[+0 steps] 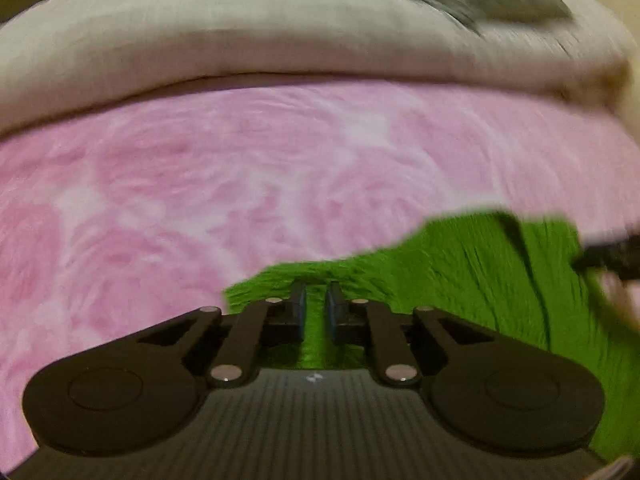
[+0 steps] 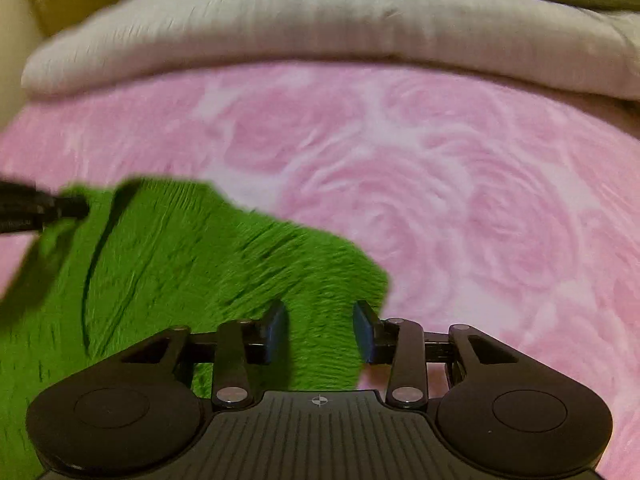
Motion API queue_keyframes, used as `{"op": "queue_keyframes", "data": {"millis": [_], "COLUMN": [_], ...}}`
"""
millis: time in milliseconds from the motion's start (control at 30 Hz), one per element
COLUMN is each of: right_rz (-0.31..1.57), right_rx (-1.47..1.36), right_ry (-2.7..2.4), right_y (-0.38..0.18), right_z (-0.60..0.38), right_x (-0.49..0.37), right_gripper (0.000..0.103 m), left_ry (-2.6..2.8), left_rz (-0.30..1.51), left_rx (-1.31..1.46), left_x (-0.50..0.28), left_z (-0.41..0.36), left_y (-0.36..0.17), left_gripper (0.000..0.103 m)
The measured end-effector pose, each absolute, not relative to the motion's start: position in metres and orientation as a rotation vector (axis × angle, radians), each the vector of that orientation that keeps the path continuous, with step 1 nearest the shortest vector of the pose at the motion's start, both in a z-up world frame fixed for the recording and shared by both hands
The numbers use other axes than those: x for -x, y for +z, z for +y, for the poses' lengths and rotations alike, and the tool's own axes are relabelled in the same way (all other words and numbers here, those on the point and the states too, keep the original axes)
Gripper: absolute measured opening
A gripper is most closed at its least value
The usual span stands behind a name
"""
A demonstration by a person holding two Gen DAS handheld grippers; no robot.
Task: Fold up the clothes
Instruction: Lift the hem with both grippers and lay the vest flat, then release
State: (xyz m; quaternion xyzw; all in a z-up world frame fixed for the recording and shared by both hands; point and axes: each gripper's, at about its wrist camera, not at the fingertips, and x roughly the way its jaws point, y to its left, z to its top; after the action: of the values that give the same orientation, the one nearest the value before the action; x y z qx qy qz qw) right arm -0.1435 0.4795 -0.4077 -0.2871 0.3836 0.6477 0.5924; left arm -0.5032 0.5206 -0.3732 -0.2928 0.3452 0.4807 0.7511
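- Nearest, the left gripper (image 1: 316, 300) pinches an edge of the bright green fuzzy garment (image 1: 460, 272), its pads nearly together on the cloth.
- The right gripper (image 2: 320, 320) stands wider, green cloth between its fingers; whether it grips, I cannot tell.
- Only the right view shows clear roses on the pink plush blanket (image 2: 440, 200) beneath.
- Farthest, a folded beige quilt (image 1: 240, 48).

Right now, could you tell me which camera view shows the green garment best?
The right wrist view: the green garment fills its lower left, with folds and its far edge visible. The left wrist view shows only a smaller, blurred part at lower right, between the left gripper's nearly closed fingers.
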Motion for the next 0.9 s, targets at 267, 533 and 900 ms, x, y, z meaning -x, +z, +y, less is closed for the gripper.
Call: {"op": "queue_keyframes", "data": {"millis": [267,533,900], "right_rz": [0.868,0.851,0.894], "right_rx": [0.623,0.913,0.773], "right_ry": [1.501,1.398,1.388], "right_y": [-0.357,-0.393,-0.349], "right_z": [0.363,0.194,0.178], "right_x": [0.146,0.227,0.247], "right_gripper": [0.038,0.038,0.038], "left_ry": [0.951,0.885,0.928], "left_rz": [0.801,0.957,0.813], "left_rx": [0.606,0.602,0.752], "left_x": [0.533,0.566,0.546], "left_z": [0.401,0.226,0.225], "left_y": [-0.34,-0.365,-0.329], "left_gripper": [0.01,0.007,0.006]}}
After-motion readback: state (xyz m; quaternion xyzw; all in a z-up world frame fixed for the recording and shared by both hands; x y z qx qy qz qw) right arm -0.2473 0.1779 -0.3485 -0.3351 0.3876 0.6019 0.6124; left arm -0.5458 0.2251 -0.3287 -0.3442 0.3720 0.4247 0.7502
